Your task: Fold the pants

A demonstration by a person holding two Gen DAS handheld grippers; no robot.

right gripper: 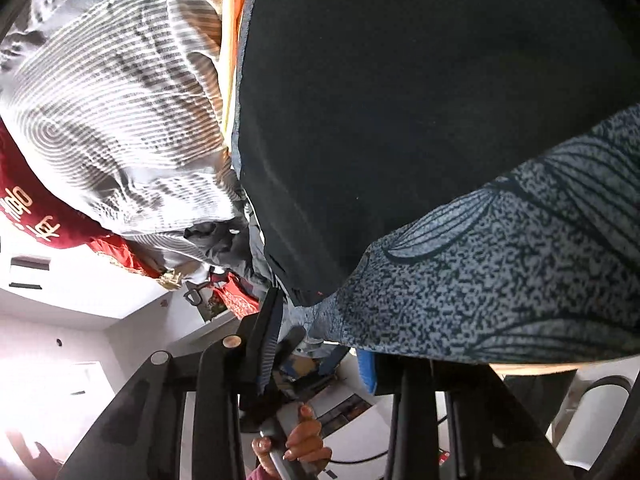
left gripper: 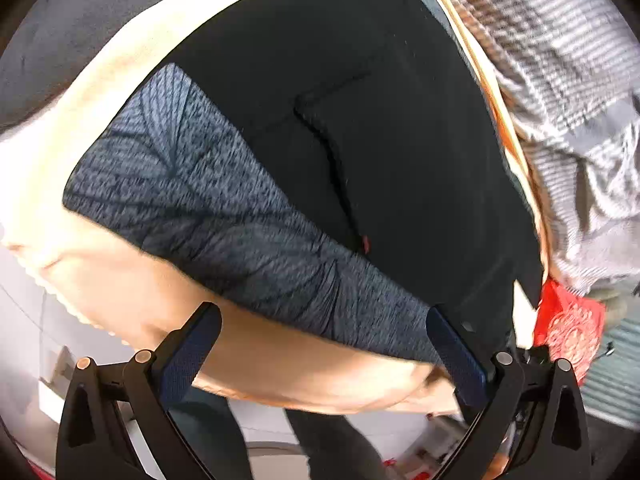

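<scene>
Black, soft and floppy, the pants [left gripper: 400,128] lie flat ahead of the wide-spread left gripper [left gripper: 320,344], while the right gripper [right gripper: 316,344] seems closed at their near hem corner — probably the best hold.

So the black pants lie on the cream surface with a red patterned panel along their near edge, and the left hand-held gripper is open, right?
Not quite: the panel along the near edge of the black pants is blue-grey, not red, as the left wrist view shows. The rest holds: the pants lie on the cream surface, and the left hand-held gripper is open.
</scene>
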